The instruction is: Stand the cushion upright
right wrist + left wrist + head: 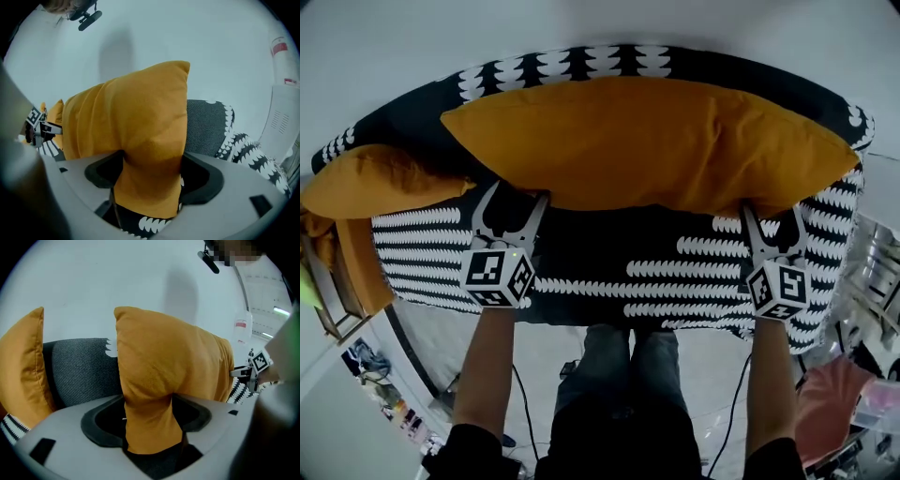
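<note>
A long orange cushion (656, 141) stands on its long edge on the black-and-white patterned sofa (675, 272), leaning against the backrest. My left gripper (517, 192) grips its lower left corner. In the left gripper view the orange fabric (164, 362) is pinched between the jaws of that gripper (149, 413). My right gripper (772, 214) is at the lower right corner. In the right gripper view the cushion (136, 117) fills the gap of the right gripper (152, 173) and touches both pads.
A second orange cushion (375, 178) lies at the sofa's left end, by the armrest. A grey backrest (79, 371) rises behind the cushions, with a white wall beyond it. The person's legs stand before the sofa's front edge; cables and clutter lie on the floor.
</note>
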Demonstrator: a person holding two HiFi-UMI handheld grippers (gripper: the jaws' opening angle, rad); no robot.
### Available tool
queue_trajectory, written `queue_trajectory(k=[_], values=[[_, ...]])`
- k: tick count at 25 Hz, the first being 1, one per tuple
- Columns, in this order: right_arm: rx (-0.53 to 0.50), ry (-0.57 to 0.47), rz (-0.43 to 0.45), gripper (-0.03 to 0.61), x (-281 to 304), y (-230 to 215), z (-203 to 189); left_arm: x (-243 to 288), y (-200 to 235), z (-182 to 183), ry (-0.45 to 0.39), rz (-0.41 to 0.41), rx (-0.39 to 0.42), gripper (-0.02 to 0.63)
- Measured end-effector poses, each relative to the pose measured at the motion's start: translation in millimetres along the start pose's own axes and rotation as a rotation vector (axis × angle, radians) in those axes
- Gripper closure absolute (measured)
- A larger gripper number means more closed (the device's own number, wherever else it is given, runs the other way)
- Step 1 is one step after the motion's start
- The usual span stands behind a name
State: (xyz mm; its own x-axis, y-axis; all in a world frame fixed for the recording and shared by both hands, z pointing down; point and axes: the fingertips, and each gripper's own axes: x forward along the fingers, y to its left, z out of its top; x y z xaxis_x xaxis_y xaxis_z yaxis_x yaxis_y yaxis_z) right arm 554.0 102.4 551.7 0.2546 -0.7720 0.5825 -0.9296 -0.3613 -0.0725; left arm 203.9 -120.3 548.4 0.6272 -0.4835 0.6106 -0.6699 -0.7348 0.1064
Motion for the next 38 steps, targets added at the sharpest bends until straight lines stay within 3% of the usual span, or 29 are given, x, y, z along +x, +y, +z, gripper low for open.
queue_trajectory(k=[6, 14, 18, 24, 30, 38], values=[[0.083, -0.034, -0.074, 0.201, -43.9, 3.0, -7.2, -36.4, 4.0, -4.1, -0.012, 0.043, -0.028, 0.276], [0.046, -0.075, 0.015, 0.248, -107.6, 23.8, 34.8, -100.6, -31.9, 37.5, -0.093, 0.044, -0.040, 0.282], [0.021, -0.145, 0.054, 0.302, -144.0, 27.6, 78.8, -137.7, -63.2, 71.3, -0.150, 0.032, -0.036, 0.331], [0.035, -0.218, 0.120, 0.331, -204.5, 42.7, 126.1, -206.3, -109.7, 116.9, -0.226, 0.000, -0.027, 0.413], [0.031, -0.303, 0.186, 0.356, -256.9, 50.0, 167.5, -266.6, -129.7, 165.5, -0.332, 0.010, -0.050, 0.469], [0.061, -0.377, 0.266, 0.404, -308.0, 62.8, 184.7, -330.4, -183.4, 178.0, -0.447, 0.007, -0.052, 0.488]])
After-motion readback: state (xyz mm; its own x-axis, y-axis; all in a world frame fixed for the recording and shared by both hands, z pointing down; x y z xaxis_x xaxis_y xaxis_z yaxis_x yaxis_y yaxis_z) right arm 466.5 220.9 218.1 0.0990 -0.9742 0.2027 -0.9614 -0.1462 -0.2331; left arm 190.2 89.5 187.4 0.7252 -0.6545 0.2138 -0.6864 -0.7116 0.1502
